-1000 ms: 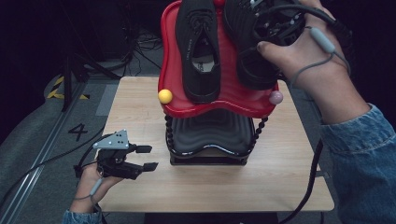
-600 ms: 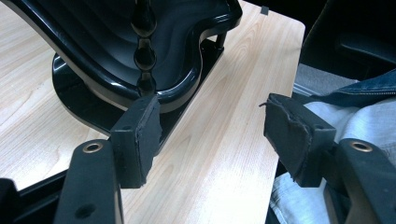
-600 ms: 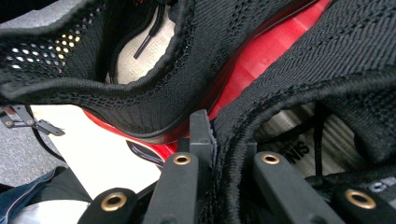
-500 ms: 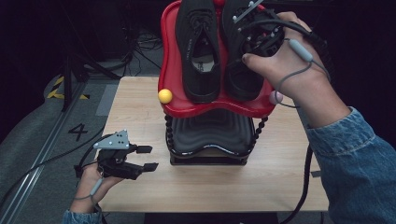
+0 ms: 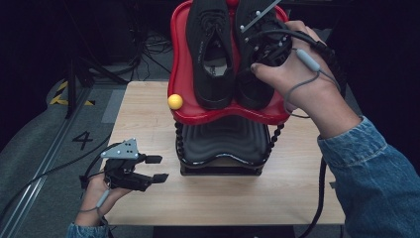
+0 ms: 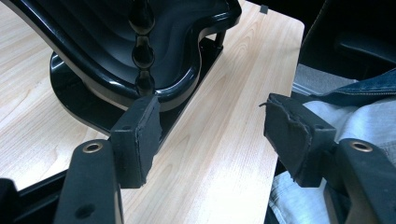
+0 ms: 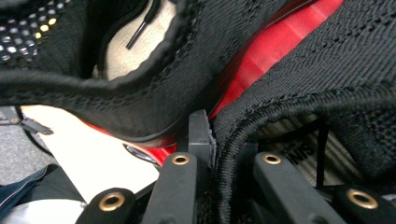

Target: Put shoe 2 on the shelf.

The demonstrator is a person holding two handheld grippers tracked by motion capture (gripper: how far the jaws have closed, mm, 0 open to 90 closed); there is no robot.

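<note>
Two black knit shoes lie side by side on the red top tray (image 5: 181, 59) of a small rack. The left shoe (image 5: 213, 54) rests free. My right gripper (image 7: 219, 140) grips the collar of the right shoe (image 5: 252, 94), one pad outside and one jaw inside the opening; its jaws have just been opening a little with the collar still between them. In the high view the hand (image 5: 297, 79) covers that gripper. My left gripper (image 5: 157, 168) stands open near the table's front left, nothing between its pads (image 6: 137, 135).
Below the red tray sits the rack's black lower tier (image 5: 223, 139) with beaded posts. A yellow ball (image 5: 175, 101) caps the tray's left corner. The wooden table (image 5: 148, 114) ends close behind the left gripper. Cables trail over the floor at left.
The right hand has come down and leftward, bringing the right shoe onto the red tray beside the left shoe. The left gripper has stayed put.
</note>
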